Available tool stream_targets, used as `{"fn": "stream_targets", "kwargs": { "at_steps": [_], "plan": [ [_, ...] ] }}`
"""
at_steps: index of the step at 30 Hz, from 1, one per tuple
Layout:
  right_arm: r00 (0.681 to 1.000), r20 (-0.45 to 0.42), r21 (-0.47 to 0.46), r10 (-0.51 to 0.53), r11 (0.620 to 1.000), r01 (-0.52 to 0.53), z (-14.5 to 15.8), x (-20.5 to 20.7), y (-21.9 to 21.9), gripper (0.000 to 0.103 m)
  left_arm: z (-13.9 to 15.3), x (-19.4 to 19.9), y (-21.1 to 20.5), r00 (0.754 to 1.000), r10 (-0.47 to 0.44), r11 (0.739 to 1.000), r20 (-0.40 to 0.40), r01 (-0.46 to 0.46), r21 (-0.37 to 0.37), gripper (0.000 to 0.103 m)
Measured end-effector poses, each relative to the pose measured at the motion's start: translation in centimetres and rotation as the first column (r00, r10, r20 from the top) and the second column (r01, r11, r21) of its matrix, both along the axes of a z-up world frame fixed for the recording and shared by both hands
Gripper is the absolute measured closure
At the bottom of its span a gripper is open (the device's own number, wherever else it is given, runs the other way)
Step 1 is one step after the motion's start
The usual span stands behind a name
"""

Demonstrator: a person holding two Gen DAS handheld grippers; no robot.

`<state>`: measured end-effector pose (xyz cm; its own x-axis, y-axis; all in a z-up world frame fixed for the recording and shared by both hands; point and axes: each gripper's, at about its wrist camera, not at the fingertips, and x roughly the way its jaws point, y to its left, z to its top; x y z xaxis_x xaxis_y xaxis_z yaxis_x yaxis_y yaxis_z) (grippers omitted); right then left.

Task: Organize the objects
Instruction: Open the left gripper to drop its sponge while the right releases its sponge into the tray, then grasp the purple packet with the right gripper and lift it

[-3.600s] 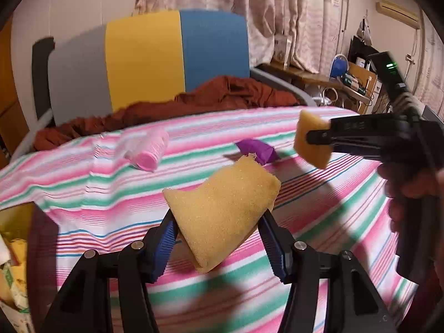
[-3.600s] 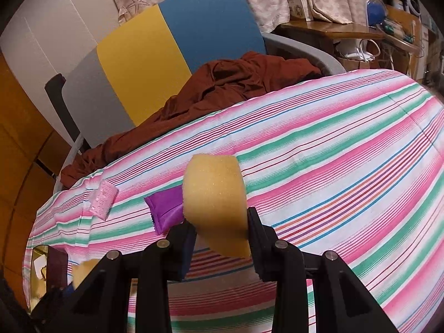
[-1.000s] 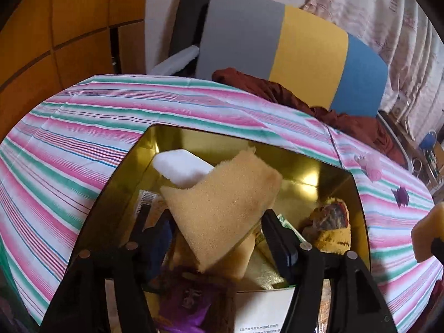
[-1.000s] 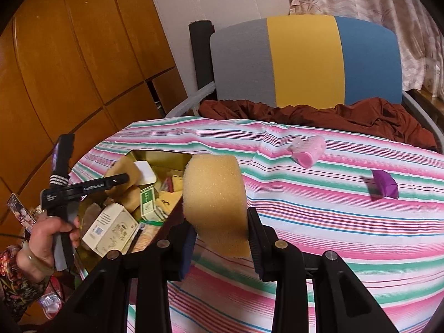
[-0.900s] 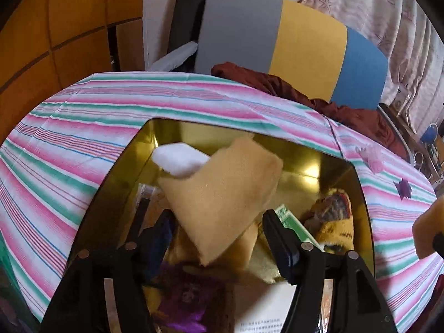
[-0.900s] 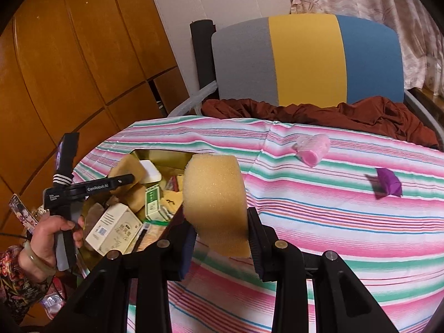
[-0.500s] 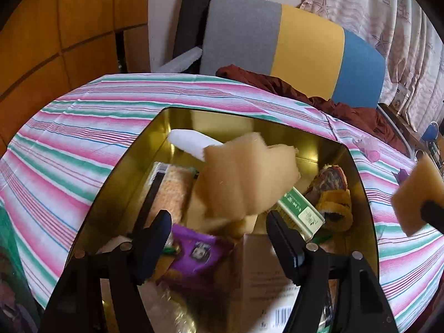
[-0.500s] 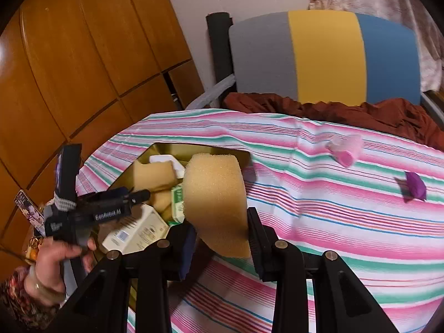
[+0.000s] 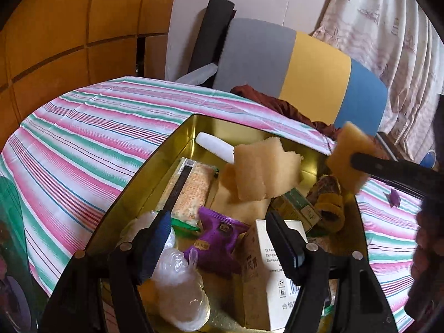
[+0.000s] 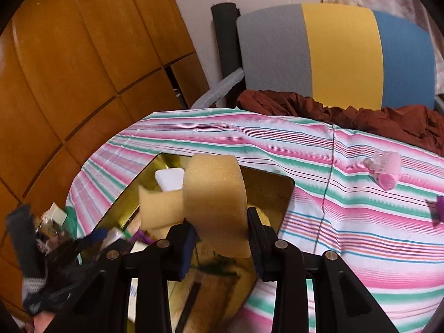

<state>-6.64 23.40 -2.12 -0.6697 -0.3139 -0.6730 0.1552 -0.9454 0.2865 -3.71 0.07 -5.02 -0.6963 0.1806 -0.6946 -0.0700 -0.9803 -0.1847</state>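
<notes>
A gold tin box sits on the striped tablecloth and holds several items. My left gripper is open above the box. A tan sponge piece lies loose in the box ahead of its fingers; it also shows in the right wrist view. My right gripper is shut on a yellow sponge and holds it over the box's near edge. The same sponge shows in the left wrist view at the box's right rim.
In the box lie a purple snack packet, a white carton, a cracker pack, a clear bag and a white bar. A pink clip and a purple wrapper lie on the cloth. A chair stands behind.
My left gripper opened and let go of the tan sponge, which dropped into the box. My right gripper carried the yellow sponge leftward, up to the box.
</notes>
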Motion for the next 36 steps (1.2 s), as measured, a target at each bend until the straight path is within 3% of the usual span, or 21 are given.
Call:
{"fn": "stream_targets", "kwargs": {
  "at_steps": [16,20,26,36],
  "plan": [
    [0.996,0.09,0.053,-0.027,0.998,0.022,-3.4,-5.7,-3.6,0.063,0.4,1.2,-0.7,1.0,0.012,0.999,-0.018,-0.011,0.043,0.031],
    [0.998,0.051,0.059,-0.031,0.998,0.028,-2.7,-4.6,-3.3,0.051,0.8,1.5,-0.7,0.999,0.008,0.998,-0.033,-0.007,0.055,0.031],
    [0.998,-0.029,0.058,-0.047,0.997,0.049,-0.7,-1.6,-1.0,0.047,0.7,1.9,0.6,0.999,-0.019,0.998,-0.027,0.021,0.061,0.031],
    [0.991,-0.011,0.057,-0.134,0.989,0.135,-1.2,2.8,5.8,0.045,2.2,3.7,6.1,0.986,-0.161,0.985,-0.051,0.163,0.052,0.031]
  ]
}}
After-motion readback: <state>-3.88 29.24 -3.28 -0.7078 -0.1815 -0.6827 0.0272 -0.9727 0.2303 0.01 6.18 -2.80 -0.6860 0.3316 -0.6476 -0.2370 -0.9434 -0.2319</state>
